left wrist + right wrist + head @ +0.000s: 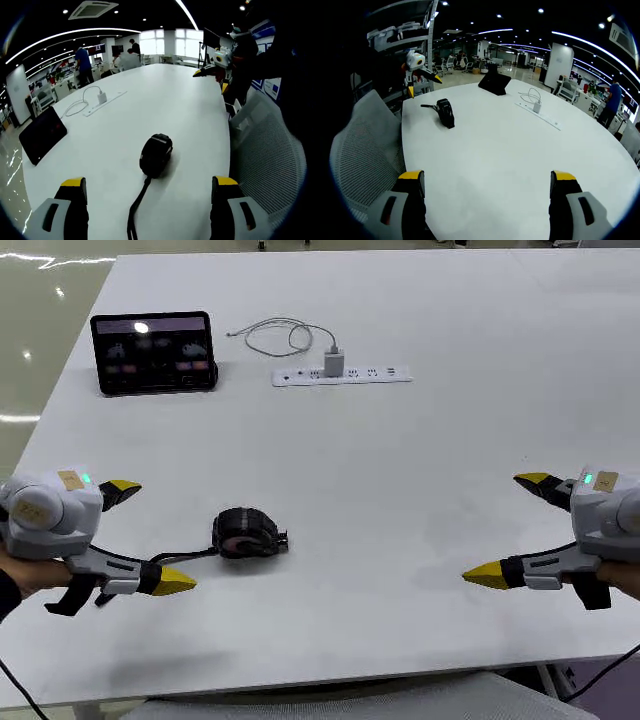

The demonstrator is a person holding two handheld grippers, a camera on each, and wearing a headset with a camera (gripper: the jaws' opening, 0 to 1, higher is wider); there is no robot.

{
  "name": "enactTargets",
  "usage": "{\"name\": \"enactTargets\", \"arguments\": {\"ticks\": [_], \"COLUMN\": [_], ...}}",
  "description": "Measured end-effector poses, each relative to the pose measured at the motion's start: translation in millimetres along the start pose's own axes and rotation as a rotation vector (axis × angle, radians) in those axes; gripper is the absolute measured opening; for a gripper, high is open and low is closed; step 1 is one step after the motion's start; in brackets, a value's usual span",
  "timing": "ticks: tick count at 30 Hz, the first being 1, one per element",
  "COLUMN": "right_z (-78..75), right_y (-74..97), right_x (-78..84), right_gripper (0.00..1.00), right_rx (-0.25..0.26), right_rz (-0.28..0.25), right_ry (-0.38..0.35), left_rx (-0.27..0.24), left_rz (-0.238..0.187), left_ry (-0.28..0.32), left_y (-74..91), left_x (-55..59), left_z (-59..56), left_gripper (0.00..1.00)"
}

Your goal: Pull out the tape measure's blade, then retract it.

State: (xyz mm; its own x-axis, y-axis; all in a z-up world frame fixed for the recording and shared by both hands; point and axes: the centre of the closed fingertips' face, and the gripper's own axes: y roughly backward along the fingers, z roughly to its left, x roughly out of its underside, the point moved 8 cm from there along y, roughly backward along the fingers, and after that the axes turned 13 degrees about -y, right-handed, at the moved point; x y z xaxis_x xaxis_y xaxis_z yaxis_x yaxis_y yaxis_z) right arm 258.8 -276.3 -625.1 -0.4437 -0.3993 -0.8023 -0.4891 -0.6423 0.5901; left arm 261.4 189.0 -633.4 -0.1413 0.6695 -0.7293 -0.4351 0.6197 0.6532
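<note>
The left tongs (152,534) sit at the near left of the white bench (400,470), held low over its surface by the left hand (22,573), which wraps the handle at the picture's left edge. Their yellow-tipped jaws stand wide apart, empty, and point inward to the right, one tip farther from the person than the other. The right tongs (500,528) mirror them at the near right. The right hand (622,580) holds their handle at the right edge, and the jaws are spread just as wide, gripping nothing and pointing left toward the middle of the bench.

The black tape measure (245,533) lies on the bench just to the right of the left tongs, apart from both jaws and well apart from the right tongs. Its dark wrist strap (185,557) trails left toward the nearer left jaw. In the left gripper view the case lies ahead, between the lines of the two jaws, with the strap running back toward the camera. No blade is seen drawn out of the case.

On the far left of the bench a dark tablet (153,350) stands propped. To its right lies a white power strip (342,374) with a white charger (333,363) plugged in and a looped cable (275,337).
</note>
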Motion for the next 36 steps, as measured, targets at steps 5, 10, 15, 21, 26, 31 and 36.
{"name": "enactTargets", "arguments": {"ticks": [5, 10, 15, 21, 26, 31, 36], "right_z": [1.7, 3.2, 6.0, 5.3, 10.2, 17.3, 23.8], "right_y": [-12.9, -25.2, -40.6, -57.4, -72.3, -85.6, -102.7], "right_x": [-1.3, -5.8, -7.9, -13.2, -16.9, -15.9, -11.3], "right_gripper": [1.00, 1.00, 1.00, 1.00, 1.00, 1.00, 0.99], "right_rx": [-0.060, -0.098, -0.141, -0.168, -0.201, -0.230, -0.271], "right_rz": [0.008, 0.003, 0.029, 0.041, 0.052, 0.068, 0.092], "right_ry": [0.014, 0.041, 0.059, 0.072, 0.082, 0.095, 0.055], "left_rx": [0.024, 0.110, 0.138, 0.180, 0.179, 0.235, 0.270], "left_rz": [0.016, 0.127, 0.155, 0.163, 0.196, 0.218, 0.243], "left_ry": [-0.035, -0.092, -0.175, -0.206, -0.266, -0.283, -0.309], "left_y": [-2.8, -15.0, -33.5, -53.8, -72.9, -86.7, -97.3], "left_x": [-1.8, 2.6, -5.0, -15.5, -18.4, -20.6, -22.9], "left_z": [5.2, 6.6, 8.2, 9.7, 13.0, 9.6, 7.1], "left_gripper": [1.00, 0.98, 0.95, 0.93, 0.93, 0.85, 0.75]}}
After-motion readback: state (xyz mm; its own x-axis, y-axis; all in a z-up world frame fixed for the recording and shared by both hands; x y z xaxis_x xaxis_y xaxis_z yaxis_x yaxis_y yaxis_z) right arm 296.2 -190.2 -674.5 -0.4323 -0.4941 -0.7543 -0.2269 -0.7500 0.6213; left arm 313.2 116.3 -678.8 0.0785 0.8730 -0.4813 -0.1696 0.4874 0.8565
